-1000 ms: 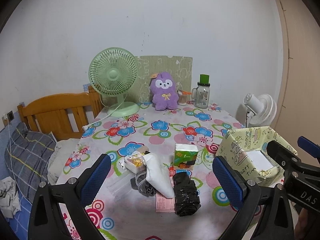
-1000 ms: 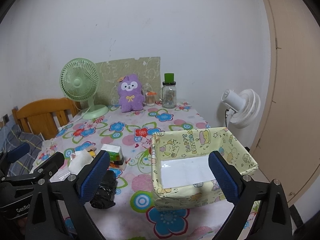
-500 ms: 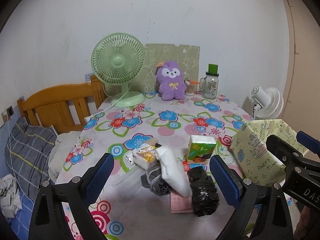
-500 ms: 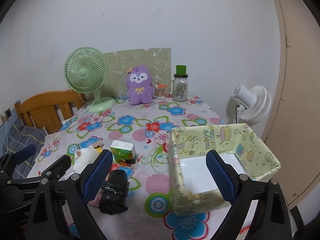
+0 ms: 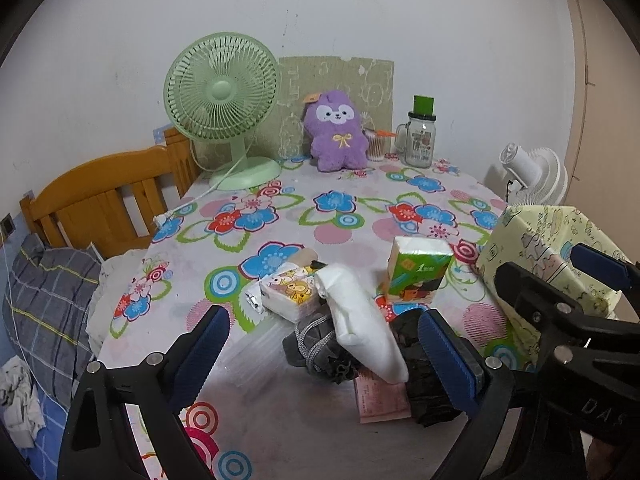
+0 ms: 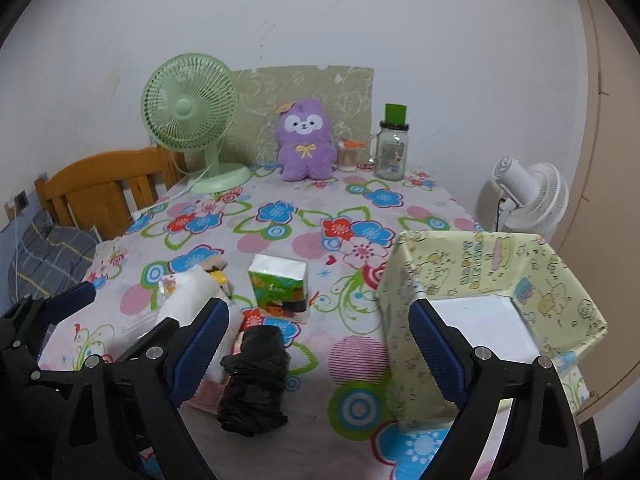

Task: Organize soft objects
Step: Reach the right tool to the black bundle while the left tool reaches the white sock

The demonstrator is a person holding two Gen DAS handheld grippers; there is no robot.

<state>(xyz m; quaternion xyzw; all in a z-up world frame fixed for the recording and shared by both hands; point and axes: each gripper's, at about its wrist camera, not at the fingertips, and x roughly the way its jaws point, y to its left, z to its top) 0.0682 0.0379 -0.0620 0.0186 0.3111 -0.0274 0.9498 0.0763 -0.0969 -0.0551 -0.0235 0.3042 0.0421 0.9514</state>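
Both sets of jaws are spread wide with nothing between them, hanging above the near edge of the desk (image 5: 340, 216), which wears a flowered cloth.

Between the jaws of the left gripper (image 5: 324, 344) lies the heap of soft things: a white pouch (image 5: 360, 320) lies slantwise across a grey drawstring bag (image 5: 312, 340), and just beyond its far end sits a small cartoon tissue pack (image 5: 288, 292). A black crumpled bundle (image 5: 416, 344) lies against the inside of the right-hand jaw, partly hidden by it, on a pink slip (image 5: 380, 400). Beyond that jaw a green tissue pack (image 5: 418, 272) stands upright.

Between the jaws of the right gripper (image 6: 320, 344) the same black bundle (image 6: 256, 376) lies close to the left-hand jaw, the green pack (image 6: 278, 284) farther out. The yellow patterned box (image 6: 480, 264) stands open-topped behind and outside the right-hand jaw; its near wall is crossed by that jaw.

Far beyond both, along the wall, stand a green fan (image 5: 222, 92), a purple plush (image 5: 336, 132) and a glass jar (image 5: 420, 140).
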